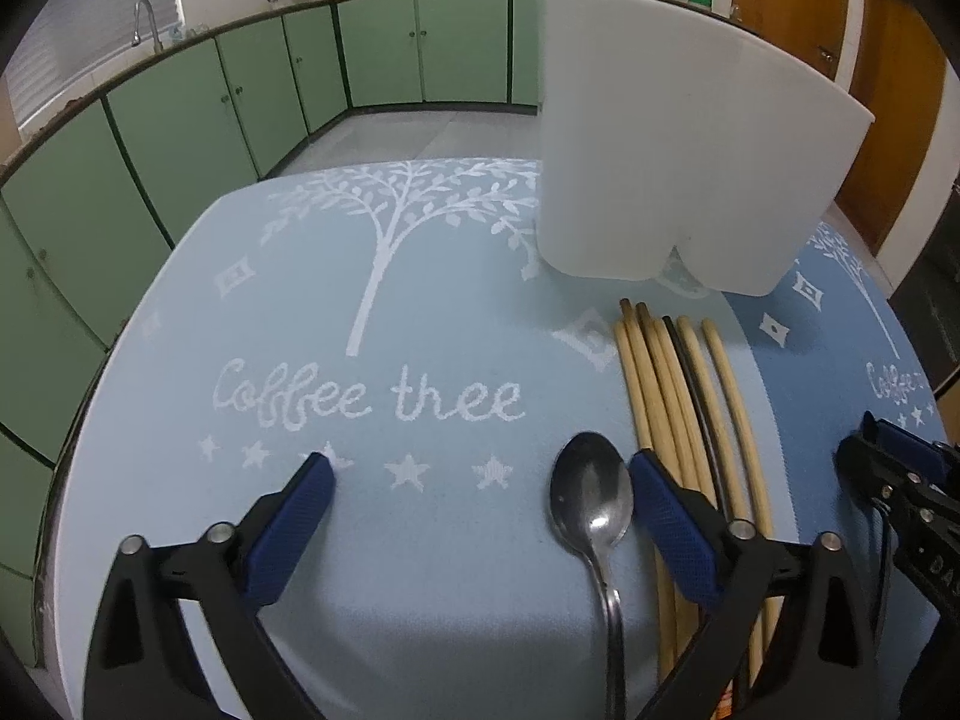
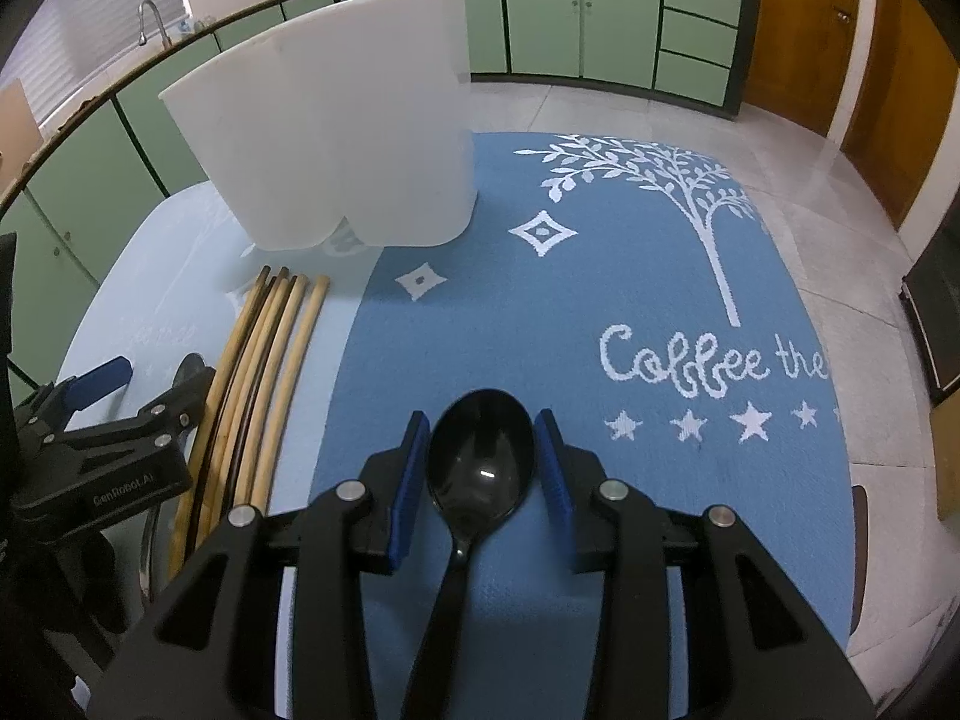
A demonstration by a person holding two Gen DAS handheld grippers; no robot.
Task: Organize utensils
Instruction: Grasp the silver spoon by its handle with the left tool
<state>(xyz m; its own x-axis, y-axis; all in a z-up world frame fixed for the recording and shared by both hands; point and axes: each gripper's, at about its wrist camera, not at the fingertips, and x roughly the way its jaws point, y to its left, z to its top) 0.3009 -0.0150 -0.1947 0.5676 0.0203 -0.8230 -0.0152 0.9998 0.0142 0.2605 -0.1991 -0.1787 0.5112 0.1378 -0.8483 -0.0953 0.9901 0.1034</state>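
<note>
Looking along the left hand-held gripper (image 1: 480,474), we see its blue pads spread wide apart with nothing between them but cloth at the left and, close to the right pad, a steel spoon (image 1: 594,516) lying bowl-up on the pale blue placemat (image 1: 360,570); the spoon's bowl sits just inside the right finger, its handle running back beneath the frame, and no pad touches it as far as we can tell. Just beyond that right finger a bundle of wooden chopsticks (image 1: 666,372) lies lengthwise on the worktop, with one dark stick among them, their far tips pointing toward a white plastic utensil holder (image 1: 678,138) that stands upright near the seam of the two mats. From the right wrist view, our right hand-held gripper (image 2: 483,450) has its pads standing either side of a black spoon (image 2: 480,456), whose bowl fills the gap between them; a thin sliver shows at each side, so we read the jaws as partly open and bracketing the bowl rather than clamped on it. The black spoon rests on the darker blue placemat (image 2: 600,300), handle trailing back under the gripper. In that view the holder (image 2: 336,120) stands ahead and to the left, and the chopsticks (image 2: 270,360) lie between our two grippers.
</note>
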